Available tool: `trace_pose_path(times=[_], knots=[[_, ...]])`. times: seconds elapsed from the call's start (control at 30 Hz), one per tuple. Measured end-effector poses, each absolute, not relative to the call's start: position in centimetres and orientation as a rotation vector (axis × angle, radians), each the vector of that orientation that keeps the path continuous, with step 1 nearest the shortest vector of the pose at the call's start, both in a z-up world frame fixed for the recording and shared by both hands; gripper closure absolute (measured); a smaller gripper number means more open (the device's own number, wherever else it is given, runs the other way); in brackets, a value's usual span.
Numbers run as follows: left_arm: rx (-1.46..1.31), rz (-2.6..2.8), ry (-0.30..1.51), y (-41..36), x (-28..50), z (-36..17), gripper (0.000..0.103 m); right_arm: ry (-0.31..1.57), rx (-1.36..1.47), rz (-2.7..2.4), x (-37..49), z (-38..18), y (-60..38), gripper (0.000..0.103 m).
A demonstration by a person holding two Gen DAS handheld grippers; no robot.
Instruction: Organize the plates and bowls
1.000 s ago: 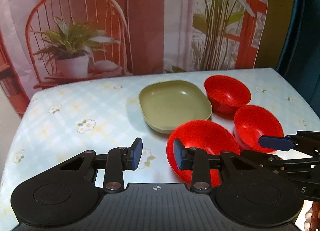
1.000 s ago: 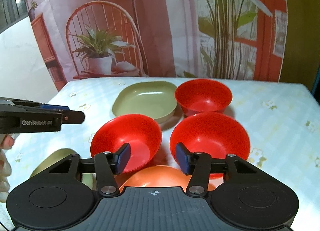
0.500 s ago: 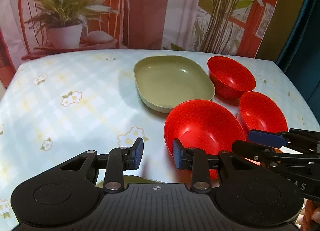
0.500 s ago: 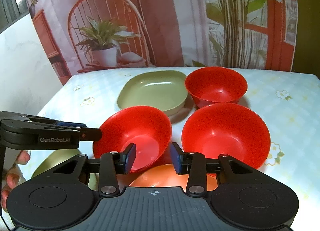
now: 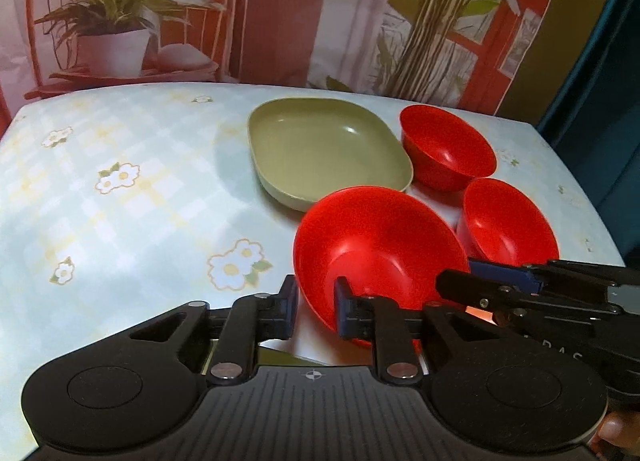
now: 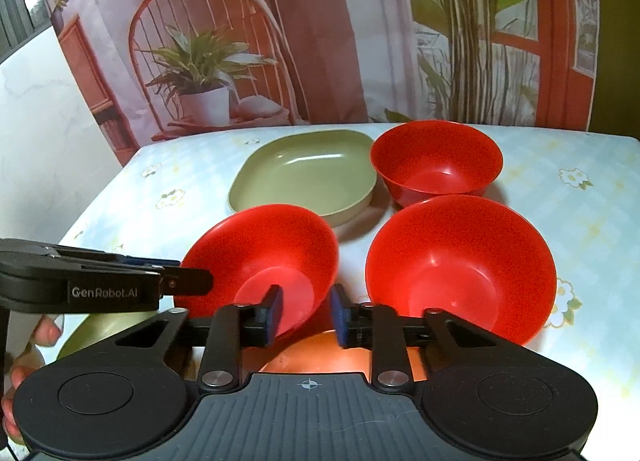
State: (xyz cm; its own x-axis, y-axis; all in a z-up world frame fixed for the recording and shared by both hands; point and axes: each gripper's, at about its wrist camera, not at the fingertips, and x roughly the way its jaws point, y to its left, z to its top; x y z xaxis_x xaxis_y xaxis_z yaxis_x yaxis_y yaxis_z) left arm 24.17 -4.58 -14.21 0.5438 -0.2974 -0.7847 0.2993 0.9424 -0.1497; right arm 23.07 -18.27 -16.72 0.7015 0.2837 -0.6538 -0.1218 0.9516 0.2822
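Both views are bright and evenly lit, with a warm reddish cast. Soft glare spots sit inside the green plate (image 5: 320, 149) and the red bowls (image 6: 460, 261), and faint shadows lie on the table (image 5: 120, 201) beside the plate. Fisheye bending curves the table's edges, corners go dark, and focus is slightly soft throughout.

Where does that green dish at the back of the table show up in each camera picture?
Left wrist view: the green dish sits upper middle, just left of the farthest red bowl.
Right wrist view: green dish sits centre-left.
Shared landmark: that farthest red bowl at its right.
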Motion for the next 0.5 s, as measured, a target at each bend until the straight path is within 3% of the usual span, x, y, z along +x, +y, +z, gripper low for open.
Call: trace_pose_path(times=[0.5], knots=[[0.020,-0.352,0.846,-4.8,22.4,-11.5,0.083,0.680,0.217,0.234,21.7,-14.5,-18.5,0.084]])
